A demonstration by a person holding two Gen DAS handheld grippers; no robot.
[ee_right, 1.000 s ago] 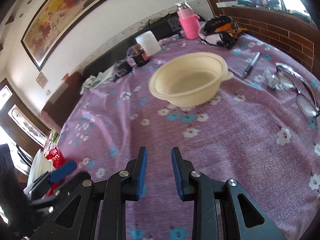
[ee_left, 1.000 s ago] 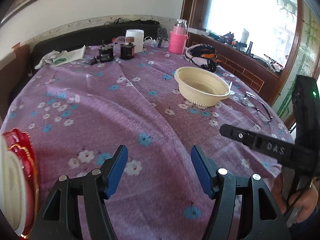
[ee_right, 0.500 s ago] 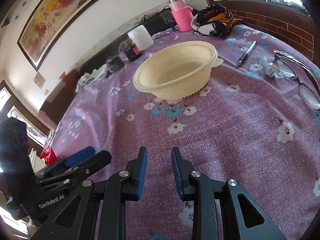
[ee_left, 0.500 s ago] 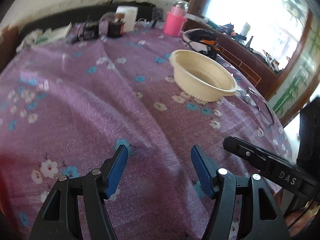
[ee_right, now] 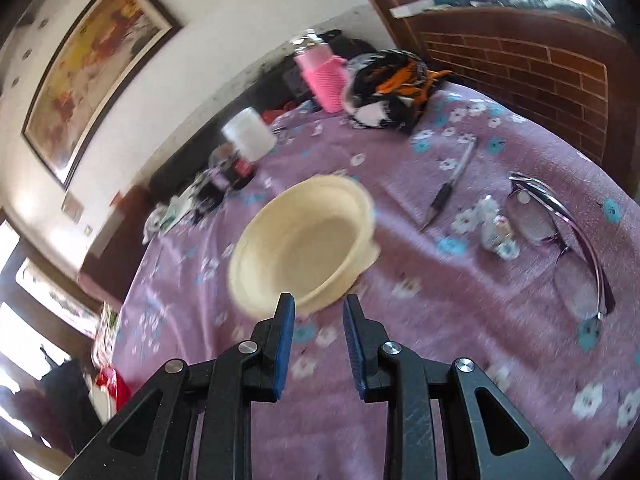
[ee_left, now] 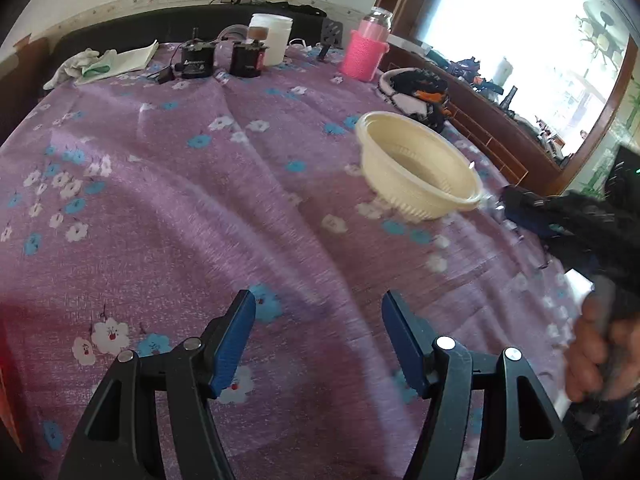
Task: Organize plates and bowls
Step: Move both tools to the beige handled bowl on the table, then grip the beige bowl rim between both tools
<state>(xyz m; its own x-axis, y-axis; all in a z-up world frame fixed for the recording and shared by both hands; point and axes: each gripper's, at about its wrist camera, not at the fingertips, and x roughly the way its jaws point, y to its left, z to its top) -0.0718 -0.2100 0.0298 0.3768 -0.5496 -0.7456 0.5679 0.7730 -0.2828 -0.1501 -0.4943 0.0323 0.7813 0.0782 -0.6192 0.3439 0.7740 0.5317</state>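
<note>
A cream plastic bowl [ee_left: 416, 172] stands upright on the purple flowered tablecloth [ee_left: 200, 208]. In the right wrist view the bowl [ee_right: 304, 244] lies just ahead of my right gripper [ee_right: 319, 308], its near rim close to the blue fingertips. The jaws stand a narrow gap apart with nothing between them. My left gripper [ee_left: 316, 312] hovers wide open over bare cloth, well short of the bowl. The blurred right gripper [ee_left: 560, 220] reaches in from the right, close to the bowl's rim. A red and white stack of dishes [ee_right: 104, 388] sits at the table's left edge.
At the back stand a pink bottle [ee_left: 366, 56], a white jar [ee_left: 276, 38] and two black motors [ee_left: 220, 60]. A black and orange cloth bundle [ee_right: 392, 88], a pen [ee_right: 448, 188], small wrappers [ee_right: 496, 232] and glasses [ee_right: 560, 240] lie right of the bowl.
My right gripper has moved forward to the bowl, which now sits just ahead of its fingertips. The left gripper swung right, so the red stack left its view. Neither jaw gap changed.
</note>
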